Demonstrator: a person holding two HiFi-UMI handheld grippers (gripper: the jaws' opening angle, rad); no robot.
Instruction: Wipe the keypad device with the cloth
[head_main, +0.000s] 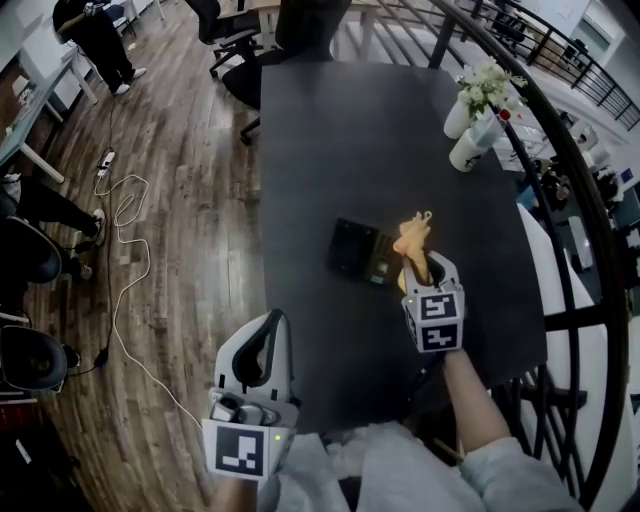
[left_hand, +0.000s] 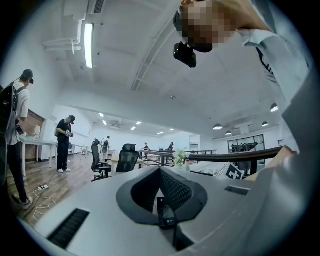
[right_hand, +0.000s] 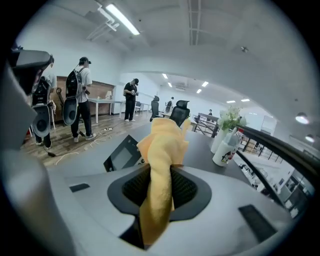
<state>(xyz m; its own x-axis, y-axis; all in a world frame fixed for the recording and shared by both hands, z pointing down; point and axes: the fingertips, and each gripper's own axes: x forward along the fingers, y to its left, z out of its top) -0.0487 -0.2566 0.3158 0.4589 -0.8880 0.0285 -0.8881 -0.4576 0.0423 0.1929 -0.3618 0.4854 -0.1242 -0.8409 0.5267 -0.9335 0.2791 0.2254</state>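
The right tongs (head_main: 414, 268) are clamping the bunched yellow cloth (head_main: 412, 240) and holding it at the right edge of the keypad device (head_main: 357, 250), which is lying on the dark counter (head_main: 340, 140). The left tongs (head_main: 268, 330) are hanging drawn together and empty, off the counter's near corner. With nothing steadying the device, a wiping stroke is probably going to shove it along, and so narrow a bunch is risking missed keys.

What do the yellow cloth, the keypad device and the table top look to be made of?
Cloth: soft, fuzzy fabric, likely microfibre; it folds and droops limply.
Keypad device: probably hard dark plastic with a smooth screen panel; flat rigid edges.
Table: matte dark grey top, perhaps laminate or painted board; the look leaves it open.
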